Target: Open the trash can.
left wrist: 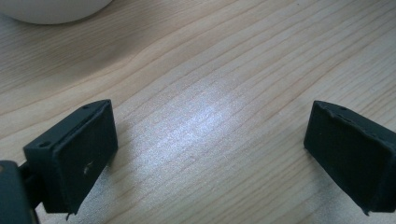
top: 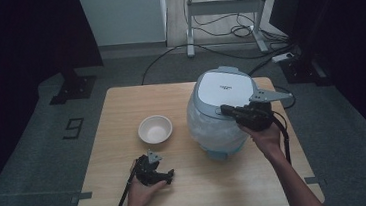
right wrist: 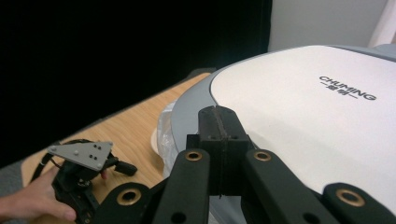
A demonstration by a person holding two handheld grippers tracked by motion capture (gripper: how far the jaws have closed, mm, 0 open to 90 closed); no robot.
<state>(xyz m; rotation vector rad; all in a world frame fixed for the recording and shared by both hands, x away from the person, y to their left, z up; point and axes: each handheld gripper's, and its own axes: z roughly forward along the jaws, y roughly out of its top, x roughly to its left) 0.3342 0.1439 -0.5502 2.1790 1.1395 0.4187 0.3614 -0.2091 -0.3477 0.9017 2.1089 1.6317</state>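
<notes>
A white and grey rice cooker [top: 220, 87] stands on the right half of the wooden table [top: 116, 109], lid down, its body wrapped in clear plastic. My right gripper [top: 224, 110] is shut with nothing between its jaws. In the right gripper view its tip [right wrist: 218, 114] lies at the front edge of the cooker's white lid [right wrist: 303, 116]. A small empty white bowl [top: 155, 129] sits left of the cooker. My left gripper [top: 156, 171] rests low near the table's front, open wide over bare wood [left wrist: 210, 144], with the bowl's rim [left wrist: 46, 9] just beyond it.
The right gripper view shows the left gripper [right wrist: 79, 172] and the hand holding it at lower left. Behind the table are a grey floor, a white desk frame [top: 223, 9] with cables, and dark curtains on both sides. A "9" mark [top: 74, 127] lies on the floor.
</notes>
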